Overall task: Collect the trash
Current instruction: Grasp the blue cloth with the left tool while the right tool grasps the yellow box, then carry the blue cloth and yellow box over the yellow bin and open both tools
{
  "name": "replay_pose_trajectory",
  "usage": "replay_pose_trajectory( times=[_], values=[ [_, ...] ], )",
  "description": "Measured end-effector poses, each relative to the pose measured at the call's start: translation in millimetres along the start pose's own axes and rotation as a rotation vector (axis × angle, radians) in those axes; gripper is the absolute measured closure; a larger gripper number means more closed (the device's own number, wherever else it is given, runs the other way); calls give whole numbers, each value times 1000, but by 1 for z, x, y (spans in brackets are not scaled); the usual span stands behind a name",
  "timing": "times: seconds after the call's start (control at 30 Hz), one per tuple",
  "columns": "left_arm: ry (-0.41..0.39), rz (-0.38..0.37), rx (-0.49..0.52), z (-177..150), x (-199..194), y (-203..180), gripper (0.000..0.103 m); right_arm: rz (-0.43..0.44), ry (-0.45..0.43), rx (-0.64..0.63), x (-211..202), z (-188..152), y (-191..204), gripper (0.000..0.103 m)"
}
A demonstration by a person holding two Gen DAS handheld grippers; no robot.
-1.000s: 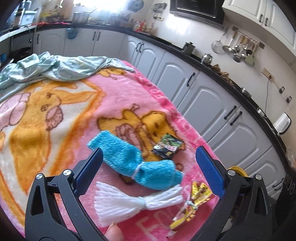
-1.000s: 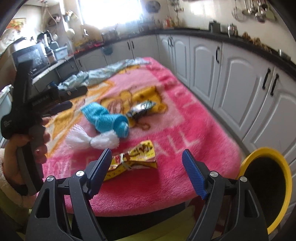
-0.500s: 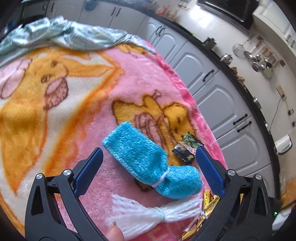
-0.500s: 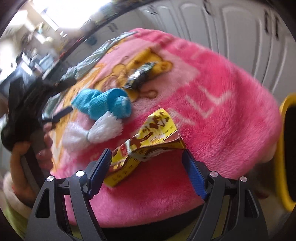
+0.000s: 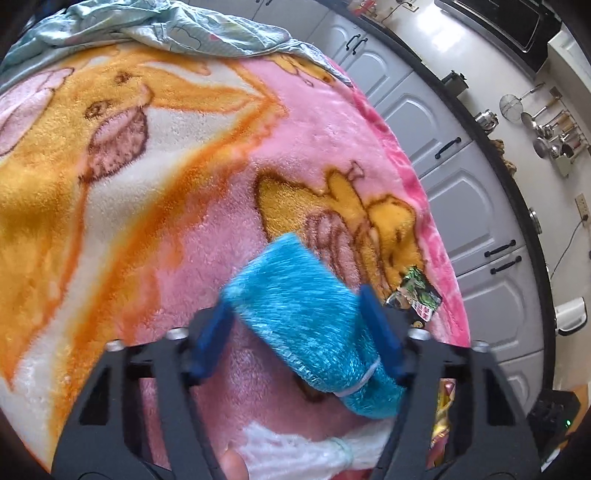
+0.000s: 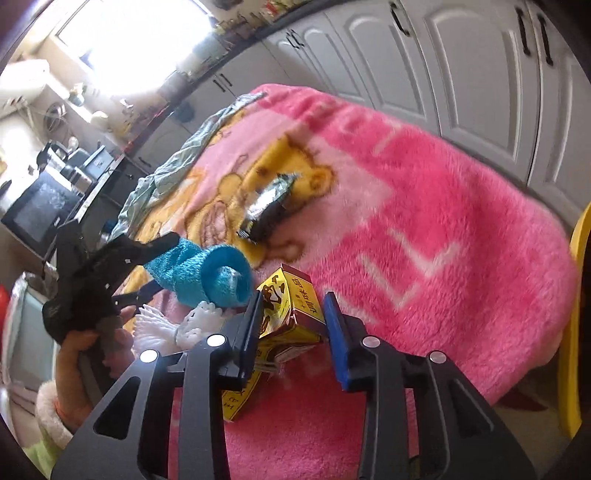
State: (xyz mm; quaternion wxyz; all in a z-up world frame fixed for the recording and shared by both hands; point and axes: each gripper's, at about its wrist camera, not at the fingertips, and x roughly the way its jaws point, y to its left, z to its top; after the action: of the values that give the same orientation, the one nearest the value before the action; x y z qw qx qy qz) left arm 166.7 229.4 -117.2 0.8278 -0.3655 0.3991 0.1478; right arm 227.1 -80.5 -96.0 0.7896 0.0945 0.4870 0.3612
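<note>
A blue fuzzy sock roll (image 5: 306, 325) lies on the pink blanket (image 5: 184, 184). My left gripper (image 5: 299, 328) has its jaws closed in against both sides of the roll. It also shows in the right wrist view (image 6: 199, 273). A yellow snack wrapper (image 6: 291, 314) lies near the blanket's front edge, and my right gripper (image 6: 293, 328) is shut on it. A dark foil wrapper (image 6: 269, 206) lies further back; it shows in the left wrist view (image 5: 415, 295) too. A white tied bundle (image 5: 317, 450) lies under the left gripper.
A yellow-rimmed bin (image 6: 576, 314) stands at the right past the blanket's edge. A pale green cloth (image 5: 166, 29) lies crumpled at the blanket's far end. White kitchen cabinets (image 5: 472, 206) run along the right side.
Both grippers moved down and forward and closed. The left one closed on the blue sock roll, the right one on the yellow wrapper.
</note>
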Motion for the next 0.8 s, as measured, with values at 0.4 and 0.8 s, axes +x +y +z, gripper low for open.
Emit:
replay_pose_trajectory(
  times=[0.4, 0.8],
  values=[
    [-111, -137, 111, -2, -46, -32, 92, -38, -142, -176, -45, 11, 24, 77],
    [-200, -240, 272, -15, -93, -105, 92, -65, -253, -207, -90, 26, 21, 77]
  ],
)
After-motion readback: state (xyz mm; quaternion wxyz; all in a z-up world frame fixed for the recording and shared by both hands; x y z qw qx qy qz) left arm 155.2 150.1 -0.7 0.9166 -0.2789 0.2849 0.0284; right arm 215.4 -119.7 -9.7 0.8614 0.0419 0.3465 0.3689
